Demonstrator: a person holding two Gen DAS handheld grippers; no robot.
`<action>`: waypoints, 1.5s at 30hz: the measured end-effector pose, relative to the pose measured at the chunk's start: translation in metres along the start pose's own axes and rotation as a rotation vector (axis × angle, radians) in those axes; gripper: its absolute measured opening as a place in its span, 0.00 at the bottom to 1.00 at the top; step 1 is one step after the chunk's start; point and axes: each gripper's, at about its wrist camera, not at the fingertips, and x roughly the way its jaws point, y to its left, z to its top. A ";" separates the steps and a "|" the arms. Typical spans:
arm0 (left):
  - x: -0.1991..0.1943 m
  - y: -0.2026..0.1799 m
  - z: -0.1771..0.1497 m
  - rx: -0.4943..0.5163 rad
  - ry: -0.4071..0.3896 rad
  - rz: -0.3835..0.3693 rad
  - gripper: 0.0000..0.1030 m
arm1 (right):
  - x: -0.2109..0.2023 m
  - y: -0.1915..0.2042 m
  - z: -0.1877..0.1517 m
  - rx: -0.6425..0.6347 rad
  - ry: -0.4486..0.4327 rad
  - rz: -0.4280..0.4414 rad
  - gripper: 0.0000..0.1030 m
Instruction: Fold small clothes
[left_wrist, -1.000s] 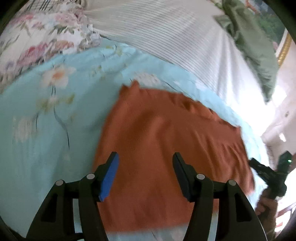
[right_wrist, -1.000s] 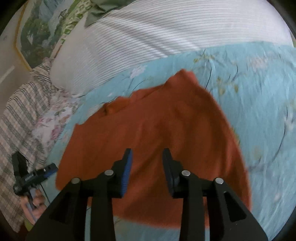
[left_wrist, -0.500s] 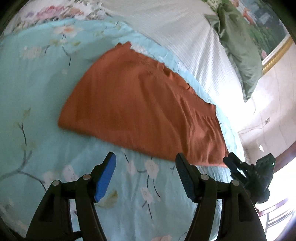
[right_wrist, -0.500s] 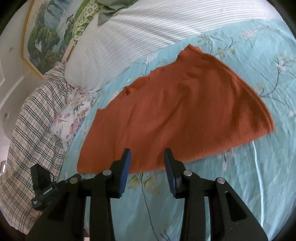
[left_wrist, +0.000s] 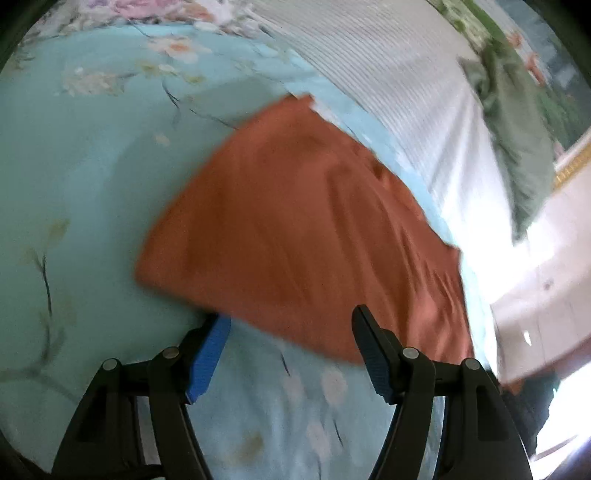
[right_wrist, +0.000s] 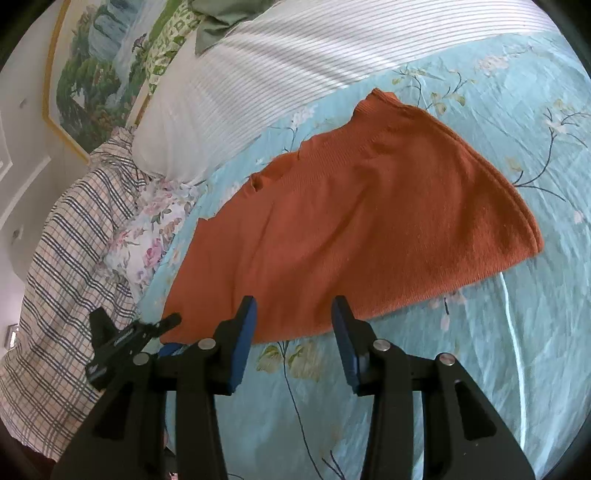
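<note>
An orange knit garment (left_wrist: 303, 229) lies flat, folded in half, on a light blue floral bedsheet (left_wrist: 74, 184); it also shows in the right wrist view (right_wrist: 369, 229). My left gripper (left_wrist: 291, 332) is open and empty, its fingertips at the garment's near edge. My right gripper (right_wrist: 293, 314) is open and empty, its fingertips just over the near hem. The left gripper (right_wrist: 162, 325) shows in the right wrist view at the garment's near left corner.
A white striped pillow (right_wrist: 295, 62) lies beyond the garment. A green cloth (left_wrist: 517, 122) lies on it. A plaid blanket (right_wrist: 66, 236) and a floral pillow (right_wrist: 147, 236) lie to the left. A framed painting (right_wrist: 96, 59) hangs on the wall.
Both grippers first pulled back off the garment, leaving it flat. The left gripper has now moved forward to the near edge. The right has edged closer and opened a little wider.
</note>
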 end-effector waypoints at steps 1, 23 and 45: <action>0.003 0.003 0.006 -0.025 -0.004 0.002 0.63 | 0.001 0.000 0.001 -0.002 0.002 0.002 0.43; 0.038 -0.197 -0.033 0.697 -0.117 0.122 0.08 | 0.036 -0.048 0.097 0.065 0.083 0.109 0.43; 0.062 -0.217 -0.072 0.882 -0.136 0.113 0.06 | 0.197 0.046 0.147 -0.176 0.357 0.271 0.15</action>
